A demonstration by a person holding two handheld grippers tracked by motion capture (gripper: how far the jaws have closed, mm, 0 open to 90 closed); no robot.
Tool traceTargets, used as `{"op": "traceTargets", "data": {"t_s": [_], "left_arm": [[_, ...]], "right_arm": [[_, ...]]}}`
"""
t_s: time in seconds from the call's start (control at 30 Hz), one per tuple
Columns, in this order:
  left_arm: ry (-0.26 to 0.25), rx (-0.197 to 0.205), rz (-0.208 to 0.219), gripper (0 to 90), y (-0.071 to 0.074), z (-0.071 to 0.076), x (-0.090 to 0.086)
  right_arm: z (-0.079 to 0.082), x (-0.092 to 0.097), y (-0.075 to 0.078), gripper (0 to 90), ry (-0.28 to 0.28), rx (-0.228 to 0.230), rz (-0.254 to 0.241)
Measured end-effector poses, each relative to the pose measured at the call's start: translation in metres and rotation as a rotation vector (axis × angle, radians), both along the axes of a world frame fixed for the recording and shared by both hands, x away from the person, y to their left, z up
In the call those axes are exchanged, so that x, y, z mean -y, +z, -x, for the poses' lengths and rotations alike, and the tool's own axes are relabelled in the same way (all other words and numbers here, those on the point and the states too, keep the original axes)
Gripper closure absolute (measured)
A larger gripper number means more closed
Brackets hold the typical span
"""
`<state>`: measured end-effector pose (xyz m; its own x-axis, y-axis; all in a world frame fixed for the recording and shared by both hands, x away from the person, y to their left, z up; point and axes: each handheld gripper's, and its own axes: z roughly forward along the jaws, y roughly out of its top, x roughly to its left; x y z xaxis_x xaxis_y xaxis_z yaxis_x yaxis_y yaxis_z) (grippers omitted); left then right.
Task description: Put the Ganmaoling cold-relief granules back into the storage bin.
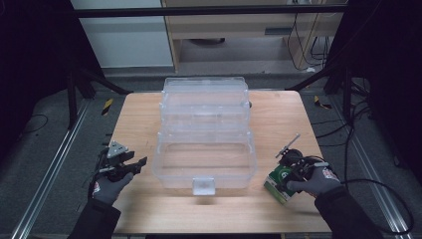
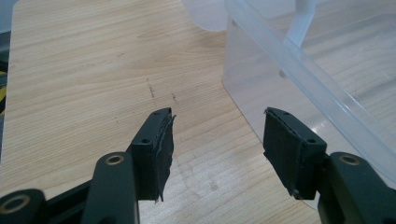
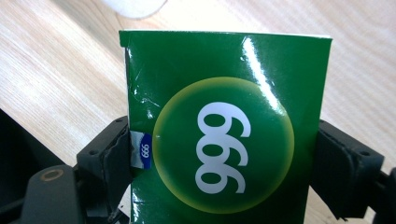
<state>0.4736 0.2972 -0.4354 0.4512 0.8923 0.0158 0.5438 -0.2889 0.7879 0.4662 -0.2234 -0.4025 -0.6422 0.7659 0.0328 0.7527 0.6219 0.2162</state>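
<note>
My right gripper [image 3: 224,154] clamps a glossy green box [image 3: 224,126] printed "999"; my left gripper [image 2: 217,140] has its fingers apart.

A green carton [image 3: 224,126] stands between the two black jaws of the right gripper [image 3: 224,163], which rise from the bottom edge. The left jaw's torn pad presses the carton's left side, where a small blue label with white digits shows; the right jaw's pad lies against its right side. The glossy front carries a yellow-rimmed green circle with large white digits printed sideways, and light glints across it. A crease marks the upper left edge. Behind the carton lies the light wooden tabletop [image 3: 60,70], its grain running slantwise. At the top edge a pale translucent plastic piece [image 3: 133,7] juts in.
</note>
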Motion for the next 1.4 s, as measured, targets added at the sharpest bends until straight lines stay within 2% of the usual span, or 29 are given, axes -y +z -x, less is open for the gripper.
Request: {"op": "traceTargets", "data": {"t_s": [0.33,0.67,0.77,0.9,1.1,1.2,1.4], "left_arm": [[0.000,-0.002,-0.012,42.7,-0.001,0.000,0.000],[0.000,-0.008,-0.012,42.7,-0.002,0.000,0.001],[-0.001,-0.009,-0.012,42.7,-0.002,0.000,0.001],[0.001,-0.009,-0.012,42.7,-0.002,0.000,0.001],[-0.005,-0.010,-0.015,42.7,-0.003,0.000,0.001],[-0.002,-0.011,-0.013,42.6,-0.003,-0.001,0.001],[-0.003,-0.015,-0.015,42.6,-0.003,-0.001,0.000]], "right_arm": [[-0.004,0.004,0.022,17.5,0.012,0.068,-0.018],[-0.006,0.004,0.042,17.5,0.022,0.107,-0.020],[-0.007,0.004,0.045,17.5,0.027,0.113,-0.019],[-0.008,0.004,0.057,17.6,0.038,0.125,-0.005],[-0.009,0.001,0.070,17.6,0.058,0.137,-0.012],[-0.012,-0.001,0.079,17.5,0.077,0.144,0.005],[-0.019,-0.005,0.089,17.8,0.100,0.148,0.007]]}}
